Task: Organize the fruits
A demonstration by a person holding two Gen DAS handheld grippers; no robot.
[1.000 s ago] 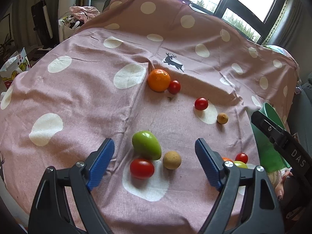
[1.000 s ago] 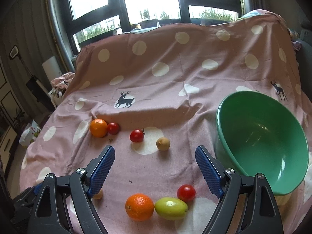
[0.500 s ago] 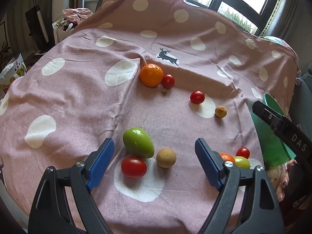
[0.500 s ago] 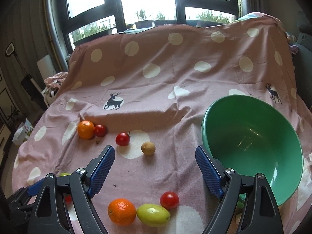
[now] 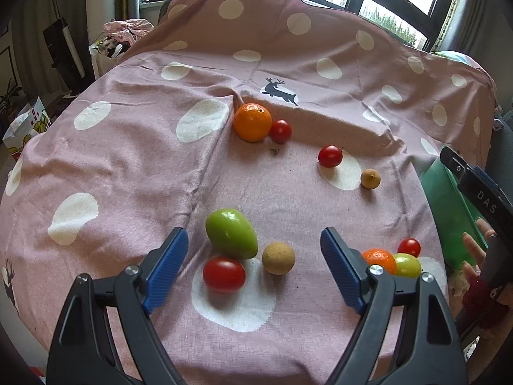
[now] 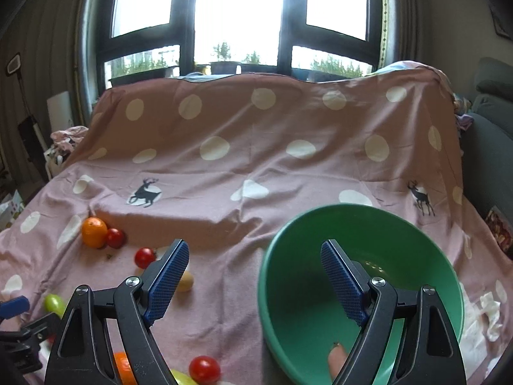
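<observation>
My left gripper [image 5: 253, 250] is open and empty, just above a green mango [image 5: 231, 233], a red tomato [image 5: 223, 274] and a tan round fruit [image 5: 278, 258] on the pink dotted cloth [image 5: 128, 160]. Farther off lie an orange [image 5: 252, 122] touching a small tomato [image 5: 280, 131], another tomato [image 5: 330, 156] and a small tan fruit [image 5: 370, 178]. An orange [image 5: 379, 259], a yellow-green fruit [image 5: 407, 264] and a tomato [image 5: 408, 246] lie to the right. My right gripper [image 6: 253, 276] is open and empty, over the left rim of the green bowl [image 6: 416, 234].
The bowl shows at the right edge of the left wrist view [image 5: 449, 199], partly behind the right gripper's body. The cloth rises over a raised back under the windows [image 6: 237, 16]. A grey sofa [image 6: 490, 134] stands at the right; clutter and a bag [image 5: 25, 125] lie beyond the left edge.
My left gripper has drawn back slightly and shifted, the near fruits now sit between its fingers. My right gripper has swung right and up, bringing the bowl under its right finger.
</observation>
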